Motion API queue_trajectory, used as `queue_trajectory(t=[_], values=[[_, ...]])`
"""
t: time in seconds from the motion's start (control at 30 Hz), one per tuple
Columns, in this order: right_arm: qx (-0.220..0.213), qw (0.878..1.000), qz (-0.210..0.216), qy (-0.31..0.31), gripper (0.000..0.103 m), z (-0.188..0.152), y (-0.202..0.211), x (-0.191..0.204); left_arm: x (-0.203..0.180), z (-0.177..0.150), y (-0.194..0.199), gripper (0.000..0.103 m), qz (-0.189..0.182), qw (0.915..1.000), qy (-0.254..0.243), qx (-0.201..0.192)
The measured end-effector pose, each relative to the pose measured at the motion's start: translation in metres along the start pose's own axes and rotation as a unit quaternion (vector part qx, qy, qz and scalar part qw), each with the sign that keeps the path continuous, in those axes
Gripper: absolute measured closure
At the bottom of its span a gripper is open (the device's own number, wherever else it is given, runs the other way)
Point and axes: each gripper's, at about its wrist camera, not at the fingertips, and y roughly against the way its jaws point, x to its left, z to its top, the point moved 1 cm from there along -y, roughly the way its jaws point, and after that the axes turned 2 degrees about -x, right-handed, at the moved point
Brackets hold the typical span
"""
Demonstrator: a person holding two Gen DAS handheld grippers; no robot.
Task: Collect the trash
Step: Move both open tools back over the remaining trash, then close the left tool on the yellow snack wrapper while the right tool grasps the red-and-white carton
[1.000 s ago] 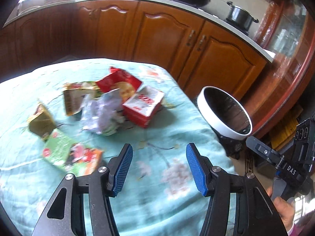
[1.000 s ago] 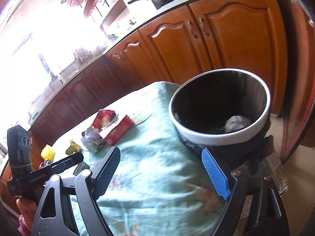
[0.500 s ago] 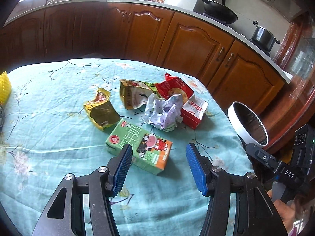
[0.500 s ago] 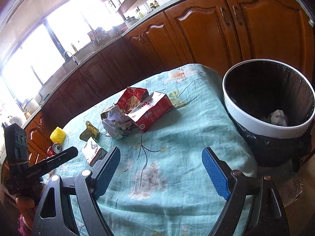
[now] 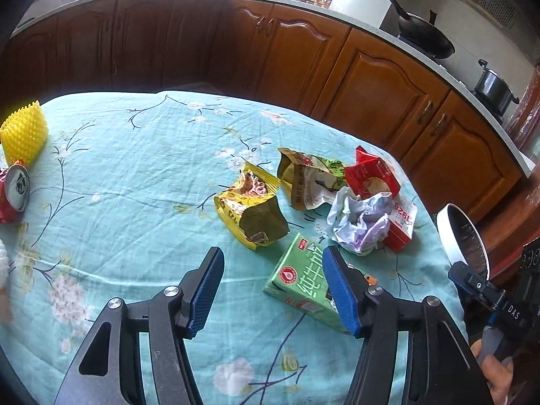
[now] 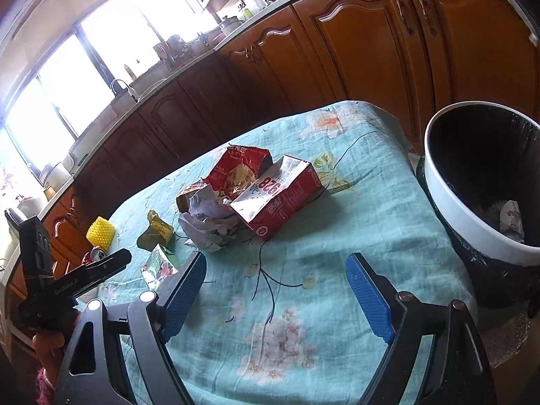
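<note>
- Left wrist view: the left gripper (image 5: pixel 271 287) hangs above the teal flowered tablecloth (image 5: pixel 128 175), its blue pads apart and widening, with nothing gripped between them.
- The green milk carton (image 5: pixel 303 280) lies flat on the cloth, partly behind the right-hand pad (image 5: pixel 339 292); whether the pad touches it cannot be told.
- Just beyond the carton sits a yellow-green snack bag (image 5: pixel 251 212), torn open.
- Right of that bag lie a green-and-tan wrapper (image 5: pixel 308 179), a red snack bag (image 5: pixel 373 173), a crumpled white paper wad (image 5: pixel 359 226) and a red-and-white carton (image 5: pixel 401 226), all bunched together.
- Far left of the carton, at the cloth's edge, stand a yellow spiky cup (image 5: pixel 23 131) and a red drink can (image 5: pixel 15 190).
- The white-rimmed trash bin (image 5: pixel 462 239) stands off the table's right edge, well apart from the carton.
- Right wrist view: the right gripper (image 6: pixel 276 293) hovers over bare cloth with its pads spread wide and empty.
- The trash bin (image 6: pixel 472 233), lined with a black bag, stands just right of the table with a crumpled white wrapper (image 6: pixel 511 219) inside.
- Left of the bin, mid-table, the red-and-white carton (image 6: pixel 280 199) lies open beside the red snack bag (image 6: pixel 236 172) and paper wad (image 6: pixel 209 226).
- Farther left from the bin are the yellow-green snack bag (image 6: pixel 155 233), milk carton (image 6: pixel 158 265) and yellow cup (image 6: pixel 100 233).
</note>
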Motion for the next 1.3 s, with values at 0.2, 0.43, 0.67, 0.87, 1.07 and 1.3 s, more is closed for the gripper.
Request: queue_trajectory(t=[0.2,0.43,0.67,0.87,1.07,1.3], values=[[0.006,1.0,0.0,-0.01,0.017,0.014,-0.024,0.002,0.01,0.015,-0.027,0.043,0.007,0.9999,0.001,0.008],[0.024,0.999,-0.02,-0.028,0.017,0.034,-0.063,0.004,0.013,0.03,-0.06,0.044,0.002,0.9998,-0.004,0.017],[0.053,0.997,-0.055,-0.029,0.017,0.05,-0.104,0.018,0.012,0.033,-0.085,0.063,-0.007,0.9994,-0.021,0.028],[0.053,0.996,-0.071,-0.01,0.039,0.048,-0.103,0.014,0.01,0.035,-0.084,0.078,-0.013,0.9993,-0.03,0.017],[0.033,0.997,-0.073,0.001,0.051,0.042,-0.067,0.004,0.008,0.037,-0.062,0.079,-0.016,0.9994,-0.029,-0.01],[0.014,0.997,-0.07,-0.005,0.052,0.026,-0.026,-0.014,-0.008,0.033,-0.028,0.079,-0.055,0.9973,-0.036,-0.031]])
